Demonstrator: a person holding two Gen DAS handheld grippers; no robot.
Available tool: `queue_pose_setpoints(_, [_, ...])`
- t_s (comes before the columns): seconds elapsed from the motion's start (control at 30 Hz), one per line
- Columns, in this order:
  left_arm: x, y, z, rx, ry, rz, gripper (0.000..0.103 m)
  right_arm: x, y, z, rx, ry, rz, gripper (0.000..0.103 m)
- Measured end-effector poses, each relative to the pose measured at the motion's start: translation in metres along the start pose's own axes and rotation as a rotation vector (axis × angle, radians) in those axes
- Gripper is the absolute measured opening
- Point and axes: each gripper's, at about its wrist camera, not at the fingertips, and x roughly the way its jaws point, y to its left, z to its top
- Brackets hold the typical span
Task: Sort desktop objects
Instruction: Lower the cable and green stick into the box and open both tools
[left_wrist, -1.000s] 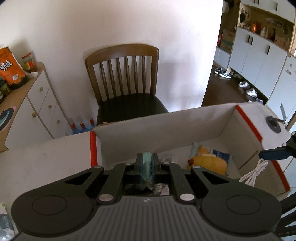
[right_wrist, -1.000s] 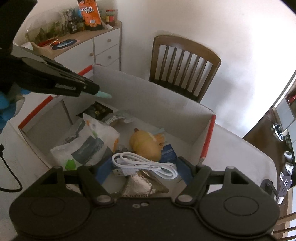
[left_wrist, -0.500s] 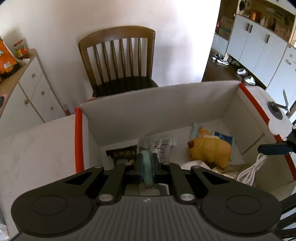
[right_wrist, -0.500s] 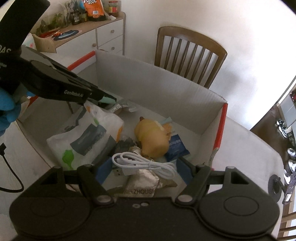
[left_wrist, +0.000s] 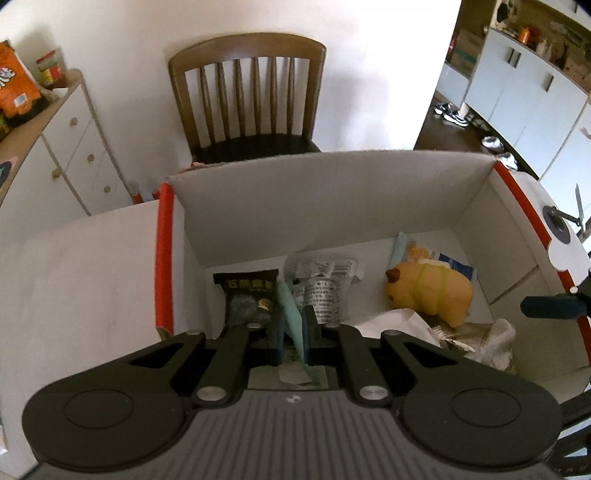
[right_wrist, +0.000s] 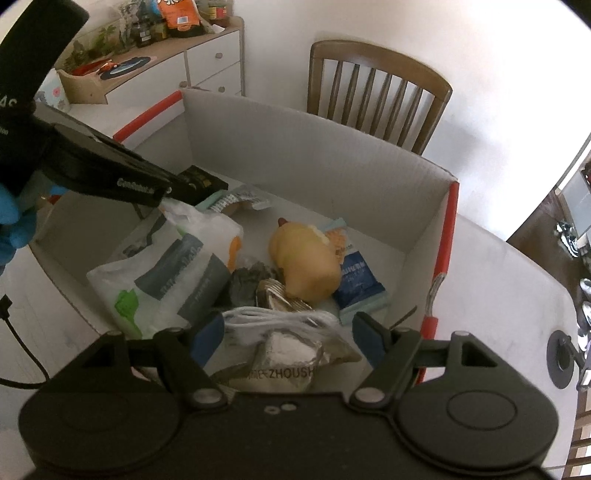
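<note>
box (right_wrist: 314, 147) takes the sorted bits; left gripper (left_wrist: 291, 325) jaws closed, empty; right gripper (right_wrist: 284, 332) gapes around the white cable (right_wrist: 273, 319) to drop it in.

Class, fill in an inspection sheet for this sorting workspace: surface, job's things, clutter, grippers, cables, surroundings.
Surface: white table carrying a red-edged white box.
Job's things: in the box, yellow plush toy, black snack packet, printed white bag, blue packet, foil pouch.
Clutter: dark round disc on the table.
Grippers: left gripper shut on a thin teal item; right gripper open above the white cable.
Cables: white cable coiled in the box; black cable on the table.
Surroundings: wooden chair, white drawer unit.
</note>
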Motion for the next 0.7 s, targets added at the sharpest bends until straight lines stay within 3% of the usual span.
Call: queue_pose_setpoints(0.7, [-0.068,-0.002,0.001,-0.039,-0.060,-0.033,0.009,-0.059,0.000,0.001,0.041,-0.090,0.020,0.077])
